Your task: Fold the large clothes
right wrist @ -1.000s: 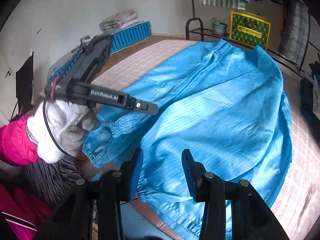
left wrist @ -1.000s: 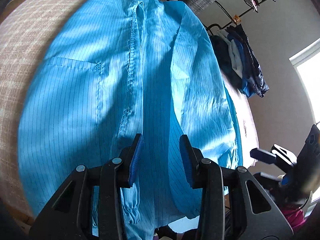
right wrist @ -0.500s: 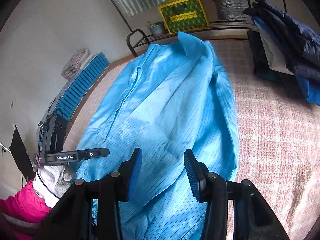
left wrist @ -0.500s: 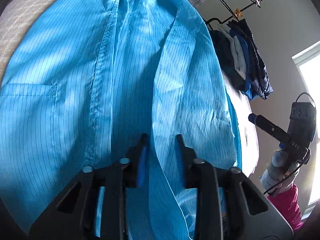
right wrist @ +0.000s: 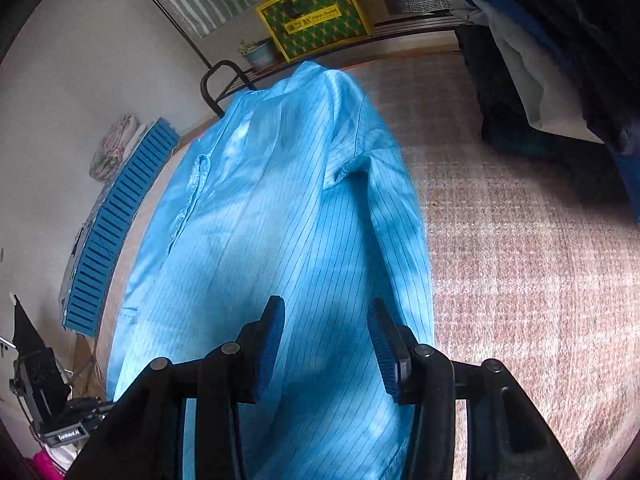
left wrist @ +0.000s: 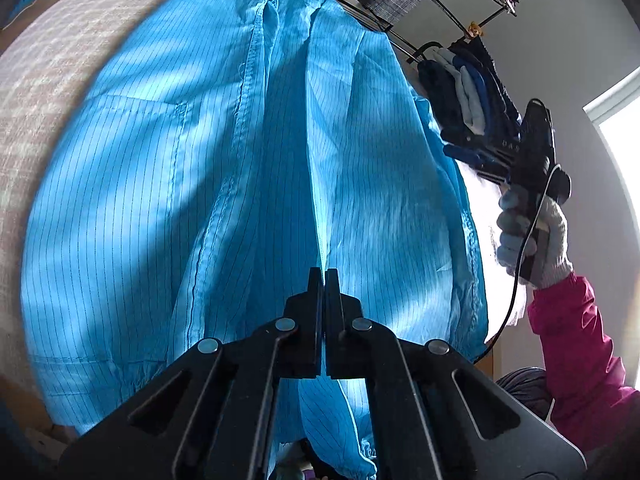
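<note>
Left gripper point(left wrist: 323, 276) fingers pinch the blue coat point(left wrist: 248, 184); only its view shows the right hand point(left wrist: 532, 236), whose fingers stand apart.

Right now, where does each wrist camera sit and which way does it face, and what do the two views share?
Left wrist: rides the left hand-held gripper, jaws shut, angled down along the blue coat toward the clothes rack; the person's gloved hand and pink sleeve hold the right hand-held gripper at right.
Right wrist: rides the right gripper, jaws open above the coat's sleeve side, facing the yellow-green box; the left gripper's body shows bottom left.
Shared: coat, checked bedcover, box.
</note>
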